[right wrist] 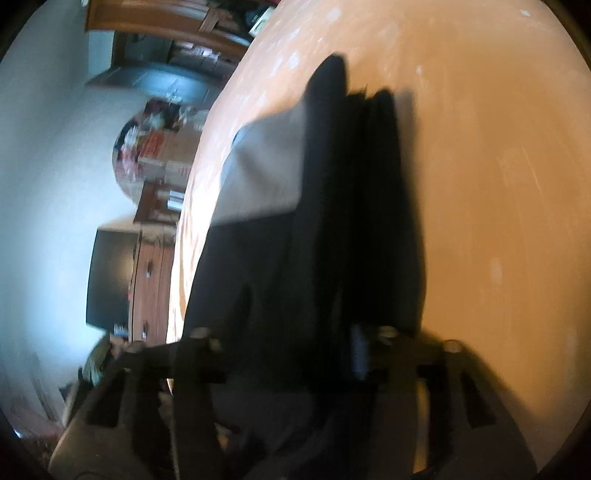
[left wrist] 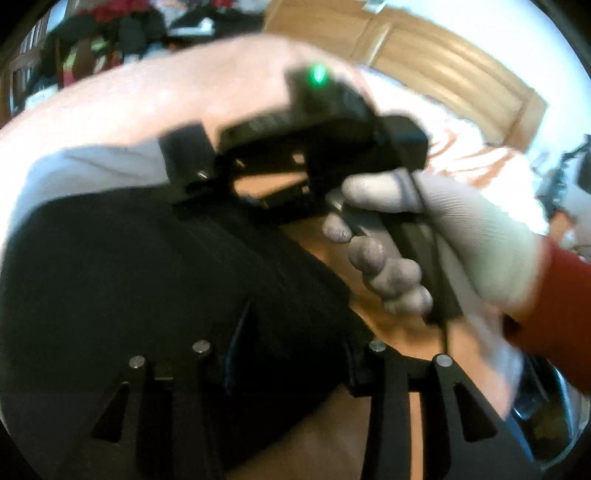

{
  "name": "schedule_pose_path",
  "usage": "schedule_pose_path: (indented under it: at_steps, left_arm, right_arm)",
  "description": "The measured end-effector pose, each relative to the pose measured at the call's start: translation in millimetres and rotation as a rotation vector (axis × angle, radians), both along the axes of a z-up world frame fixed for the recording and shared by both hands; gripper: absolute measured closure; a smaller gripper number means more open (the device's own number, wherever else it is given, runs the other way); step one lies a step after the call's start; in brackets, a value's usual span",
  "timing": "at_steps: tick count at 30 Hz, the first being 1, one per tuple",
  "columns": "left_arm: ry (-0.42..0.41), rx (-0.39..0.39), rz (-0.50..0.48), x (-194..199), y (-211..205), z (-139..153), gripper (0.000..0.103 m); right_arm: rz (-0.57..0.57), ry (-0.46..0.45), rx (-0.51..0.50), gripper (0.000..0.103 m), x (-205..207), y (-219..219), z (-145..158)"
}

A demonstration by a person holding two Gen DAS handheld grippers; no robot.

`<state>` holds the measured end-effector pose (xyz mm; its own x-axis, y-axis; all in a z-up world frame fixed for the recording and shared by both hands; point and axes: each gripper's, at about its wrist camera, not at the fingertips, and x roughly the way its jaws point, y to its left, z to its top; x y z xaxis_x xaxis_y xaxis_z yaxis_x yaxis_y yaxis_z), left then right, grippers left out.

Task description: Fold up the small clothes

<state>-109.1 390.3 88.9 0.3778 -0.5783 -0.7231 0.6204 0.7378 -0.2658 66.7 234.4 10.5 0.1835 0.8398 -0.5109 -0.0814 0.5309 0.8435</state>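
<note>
A black garment [left wrist: 147,277] with a pale grey panel [left wrist: 92,166] fills the lower left of the left wrist view. My left gripper [left wrist: 295,343] looks shut on its black fabric, which bunches between the fingers. A white-gloved hand [left wrist: 443,229] with a red sleeve holds my right gripper [left wrist: 188,173], whose tips meet the cloth's far edge. In the right wrist view the same garment [right wrist: 277,258] hangs from my right gripper [right wrist: 299,332], which appears shut on it, over the orange table [right wrist: 480,184]. Both views are blurred.
The table top [left wrist: 240,74] stretches beyond the cloth. A wooden door [left wrist: 443,74] and dark clutter [left wrist: 110,29] lie behind it. Past the table's left edge are shelves with boxes [right wrist: 159,147], a wooden dresser [right wrist: 151,266] and a dark screen [right wrist: 110,277].
</note>
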Motion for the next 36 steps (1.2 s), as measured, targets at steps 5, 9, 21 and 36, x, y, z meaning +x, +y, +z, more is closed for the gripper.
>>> schedule_pose_path:
  at_steps: [5, 9, 21, 36]
  left_arm:
    - [-0.097, -0.042, 0.102, -54, 86, 39, 0.058]
    - [-0.107, -0.032, 0.258, -76, 149, 39, 0.056]
    - [-0.088, 0.143, 0.277, -23, 126, -13, 0.052]
    - [-0.199, 0.438, 0.125, -35, 126, -37, 0.070]
  right_arm:
    - [0.046, 0.016, -0.006, 0.036, -45, -8, 8]
    - [0.058, 0.017, -0.011, 0.033, -61, -1, 11]
    - [-0.124, 0.040, 0.035, 0.103, -76, -24, -32]
    - [-0.075, -0.013, 0.007, 0.103, -68, -15, -35]
